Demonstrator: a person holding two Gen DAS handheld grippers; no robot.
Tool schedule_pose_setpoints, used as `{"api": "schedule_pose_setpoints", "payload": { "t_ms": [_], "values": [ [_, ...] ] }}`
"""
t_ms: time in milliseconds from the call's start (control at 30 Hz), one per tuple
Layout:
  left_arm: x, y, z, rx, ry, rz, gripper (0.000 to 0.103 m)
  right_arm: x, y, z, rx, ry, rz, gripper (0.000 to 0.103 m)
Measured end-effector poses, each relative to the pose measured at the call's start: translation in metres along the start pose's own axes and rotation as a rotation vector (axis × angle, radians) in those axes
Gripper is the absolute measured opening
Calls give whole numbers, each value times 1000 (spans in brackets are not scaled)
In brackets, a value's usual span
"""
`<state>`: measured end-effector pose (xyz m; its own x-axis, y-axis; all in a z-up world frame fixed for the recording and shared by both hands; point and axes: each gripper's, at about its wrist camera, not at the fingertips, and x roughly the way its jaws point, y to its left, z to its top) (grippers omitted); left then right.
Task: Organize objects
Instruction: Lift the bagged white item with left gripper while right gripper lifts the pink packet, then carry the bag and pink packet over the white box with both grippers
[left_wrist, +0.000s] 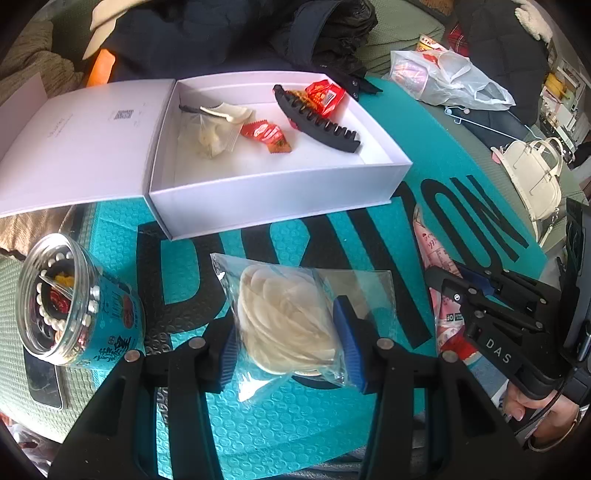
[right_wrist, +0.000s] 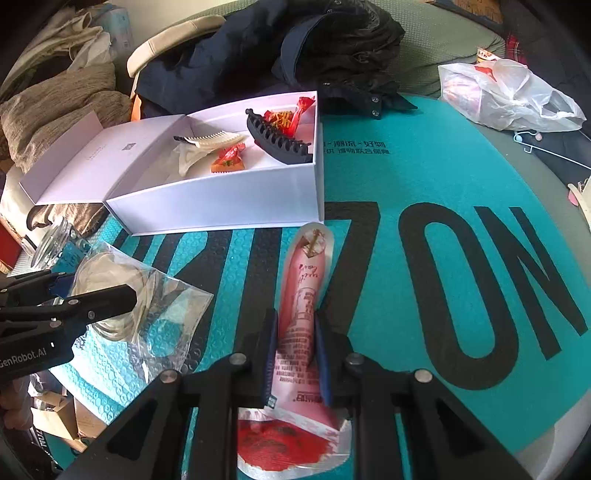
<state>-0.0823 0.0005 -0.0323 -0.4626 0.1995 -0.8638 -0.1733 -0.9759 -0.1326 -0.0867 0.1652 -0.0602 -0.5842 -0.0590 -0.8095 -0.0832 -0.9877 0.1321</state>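
My left gripper (left_wrist: 288, 343) is shut on a clear bag of white cotton pads (left_wrist: 284, 314), held over the teal mat (left_wrist: 258, 435). The bag also shows in the right wrist view (right_wrist: 147, 295). My right gripper (right_wrist: 295, 354) is shut on a pink and red sachet (right_wrist: 301, 306), which lies lengthwise between the fingers. An open white box (left_wrist: 280, 192) stands behind, holding a black hair claw (left_wrist: 317, 118), red candy wrappers (left_wrist: 267, 134) and a white comb (left_wrist: 229, 112). The box shows in the right wrist view (right_wrist: 221, 206) too.
A clear jar with a teal label (left_wrist: 74, 310) lies on its side at the left, on a phone (left_wrist: 42, 380). Dark clothes (left_wrist: 258, 33) pile up behind the box. A white plastic bag (left_wrist: 450, 77) and a white handbag (left_wrist: 535, 173) sit at the right.
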Motion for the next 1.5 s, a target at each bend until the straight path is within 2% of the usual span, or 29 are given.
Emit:
{"api": "schedule_pose_setpoints", "payload": {
  "t_ms": [367,733,1000,1500],
  "values": [
    [-31,-16,12,49,-61,-16,45,-38,-1,3,-7,-60,15,18],
    [-60,-17,32,64,-118,-31,45,-71,5,21,-23,-128,31,18],
    [-67,0,55,57,-130,-11,45,-79,11,43,-13,-149,90,18],
    [-60,21,118,45,-131,-40,45,-73,33,101,-97,-176,99,18]
  ]
}}
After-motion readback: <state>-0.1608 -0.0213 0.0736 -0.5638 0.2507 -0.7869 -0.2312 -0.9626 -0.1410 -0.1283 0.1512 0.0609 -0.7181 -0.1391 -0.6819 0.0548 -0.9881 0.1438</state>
